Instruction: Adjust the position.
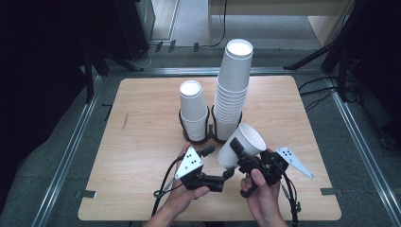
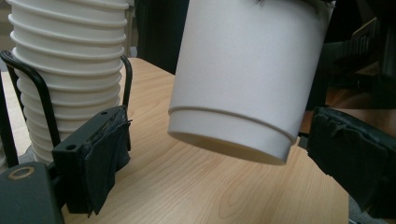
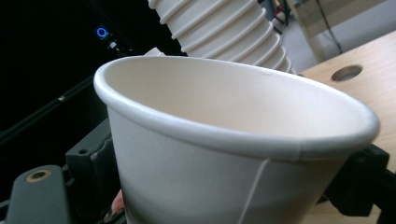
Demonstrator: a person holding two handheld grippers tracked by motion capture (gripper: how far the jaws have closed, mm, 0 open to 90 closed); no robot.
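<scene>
right gripper clamps a cup by its wall, tilted above the table near the tall stack. left gripper jaws apart at its base, likely after separating it.

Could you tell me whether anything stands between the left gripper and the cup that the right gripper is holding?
Nothing visible does. The cup hangs off the table between the left gripper's open jaws, gripped by the right gripper.
</scene>
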